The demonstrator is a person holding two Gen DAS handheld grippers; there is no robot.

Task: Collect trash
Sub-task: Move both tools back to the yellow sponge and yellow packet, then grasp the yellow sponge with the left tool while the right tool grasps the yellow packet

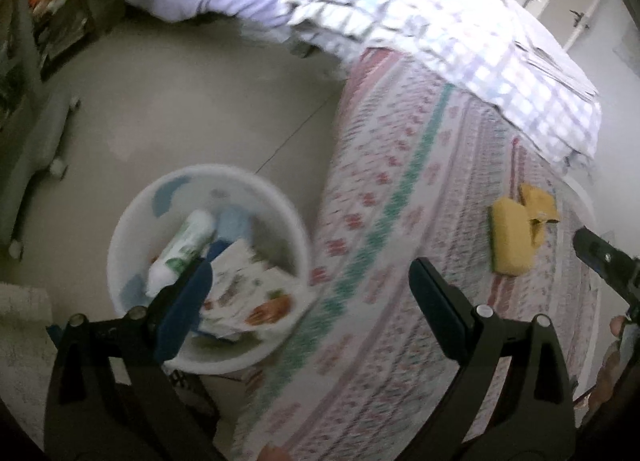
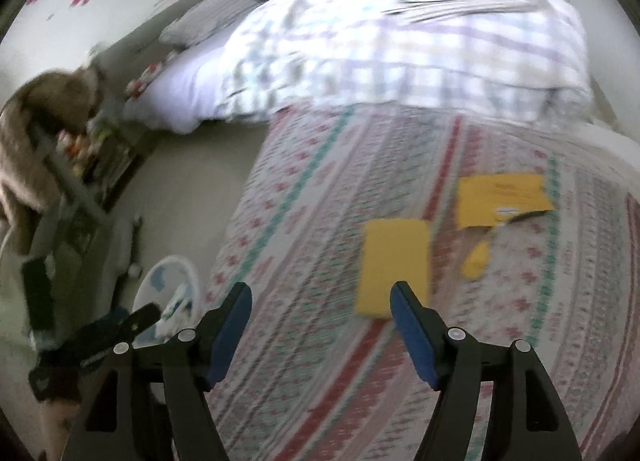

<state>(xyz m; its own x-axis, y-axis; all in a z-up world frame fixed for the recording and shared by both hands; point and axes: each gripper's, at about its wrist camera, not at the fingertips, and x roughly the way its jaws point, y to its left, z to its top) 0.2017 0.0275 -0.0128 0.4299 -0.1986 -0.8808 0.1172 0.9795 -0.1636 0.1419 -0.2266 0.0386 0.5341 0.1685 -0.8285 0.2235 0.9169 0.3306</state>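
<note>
Lying flat on patterned bedsheet [image 2: 320, 221]: rectangular yellow packet [image 2: 394, 267].

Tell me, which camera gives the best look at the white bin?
The left wrist view: the white bin sits close, its rim nearly whole and a bottle and packaging visible inside. The right wrist view catches only part of it at the lower left.
</note>
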